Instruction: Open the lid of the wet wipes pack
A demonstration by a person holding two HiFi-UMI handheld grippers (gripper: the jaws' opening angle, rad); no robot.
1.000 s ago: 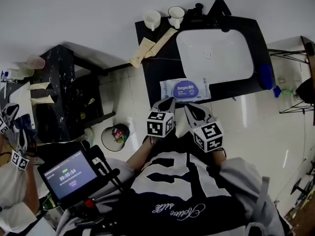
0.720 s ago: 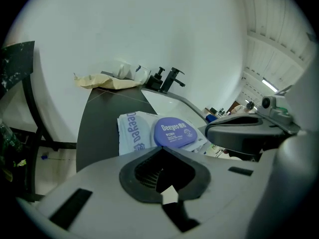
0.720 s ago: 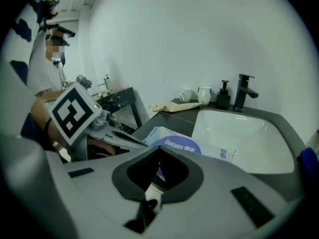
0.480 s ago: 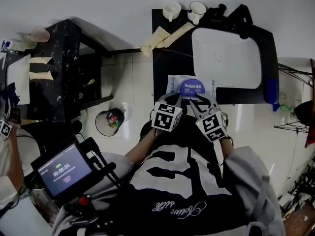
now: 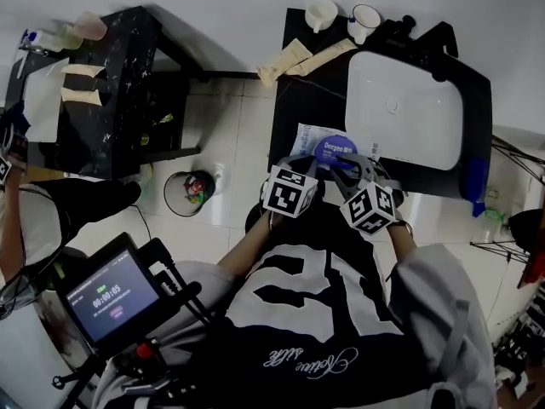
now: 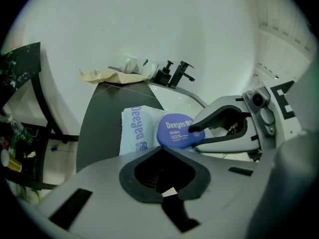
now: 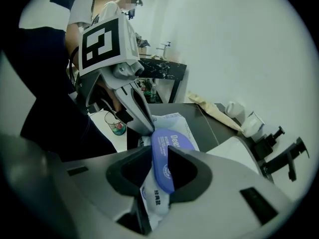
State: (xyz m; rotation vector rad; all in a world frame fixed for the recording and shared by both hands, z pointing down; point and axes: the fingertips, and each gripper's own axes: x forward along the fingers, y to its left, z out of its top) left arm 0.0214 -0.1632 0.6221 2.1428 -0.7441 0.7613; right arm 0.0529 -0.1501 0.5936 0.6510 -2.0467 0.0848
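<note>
A white wet wipes pack (image 5: 317, 138) with a round blue lid (image 5: 339, 148) lies on the black counter (image 5: 298, 100) left of the sink. My left gripper (image 5: 300, 164) reaches the pack's near left edge; its jaws look closed on that edge (image 7: 145, 128). My right gripper (image 5: 353, 165) is on the lid. Its jaws have just been opening and now stand wide, with the lid's edge (image 7: 167, 156) between them. In the left gripper view one right fingertip (image 6: 192, 129) rests on the lid's rim (image 6: 174, 131). I cannot tell whether the lid has lifted.
A white sink (image 5: 404, 109) with a black faucet (image 5: 409, 28) fills the counter's right part. Two white cups (image 5: 322, 11) and paper bags (image 5: 294, 56) sit at its back. On the floor to the left are a small bin (image 5: 189, 192) and a black side table (image 5: 111, 83).
Both grippers have closed in on the pack. The right gripper has rolled, sunk onto the lid and opened its jaws. The left gripper has hardly moved.
</note>
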